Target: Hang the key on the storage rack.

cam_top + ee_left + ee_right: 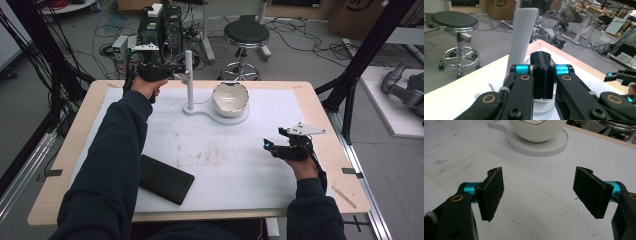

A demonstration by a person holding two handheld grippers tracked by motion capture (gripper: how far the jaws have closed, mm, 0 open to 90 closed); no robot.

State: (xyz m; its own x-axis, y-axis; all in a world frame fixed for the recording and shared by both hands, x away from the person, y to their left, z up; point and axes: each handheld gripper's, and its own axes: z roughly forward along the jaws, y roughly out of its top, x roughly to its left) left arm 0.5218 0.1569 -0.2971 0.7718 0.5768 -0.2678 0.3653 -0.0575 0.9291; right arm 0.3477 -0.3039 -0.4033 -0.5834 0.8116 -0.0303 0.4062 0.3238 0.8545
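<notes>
A white bowl point(230, 97) rests on the round end of a white stand point(239, 119), and the stand's upright post point(189, 75) rises at its other end. My left gripper point(180, 71) is held at the far edge of the table, its tip right beside the post. In the left gripper view its pads point(543, 75) are pressed together with nothing between them, and the post point(522, 37) stands just behind and left of them. My right gripper point(272, 146) hovers low at the table's right side, and its jaws point(539, 192) stand wide apart, pointing at the bowl point(536, 130).
A flat black rectangular pad point(165, 178) lies at the front left of the white mat point(235, 165). Behind the table stands a round stool point(245, 35), with computer boxes and cables on the floor. Black frame posts flank the table.
</notes>
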